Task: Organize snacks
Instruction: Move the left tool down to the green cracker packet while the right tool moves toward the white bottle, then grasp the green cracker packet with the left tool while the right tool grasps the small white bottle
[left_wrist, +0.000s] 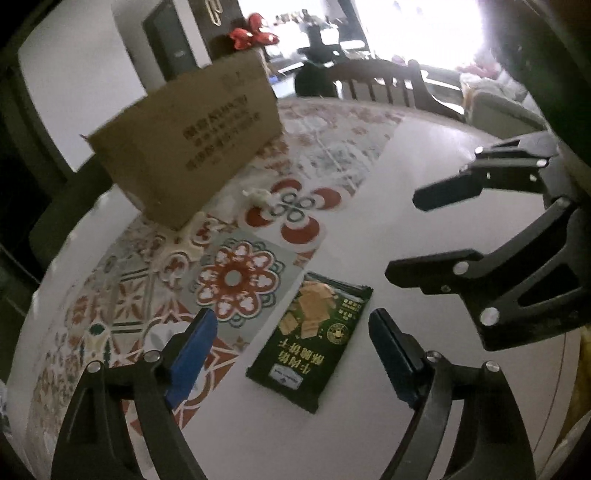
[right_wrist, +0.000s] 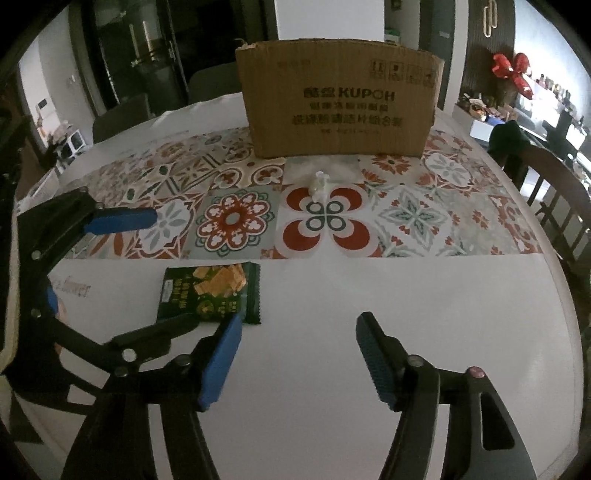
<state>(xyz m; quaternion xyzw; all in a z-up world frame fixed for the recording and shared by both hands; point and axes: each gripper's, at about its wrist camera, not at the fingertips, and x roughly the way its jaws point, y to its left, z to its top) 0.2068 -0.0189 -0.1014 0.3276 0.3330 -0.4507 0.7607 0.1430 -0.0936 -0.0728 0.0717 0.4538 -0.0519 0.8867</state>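
One cardboard box (right_wrist: 340, 99) stands at the far side of the counter (right_wrist: 369, 314) on a patterned mat (right_wrist: 424, 218). Nearer, a green snack packet (left_wrist: 314, 339) lies flat, unheld. Left claw (left_wrist: 291, 354) gapes wide around it, empty; right claw (right_wrist: 299, 358) hangs open just right. Judged step: pickup; next, close and carry boxward.

Behind the cardboard box (right_wrist: 340, 107), its far side is hidden; the small white object (right_wrist: 320, 183) before it — too tiny to identify.
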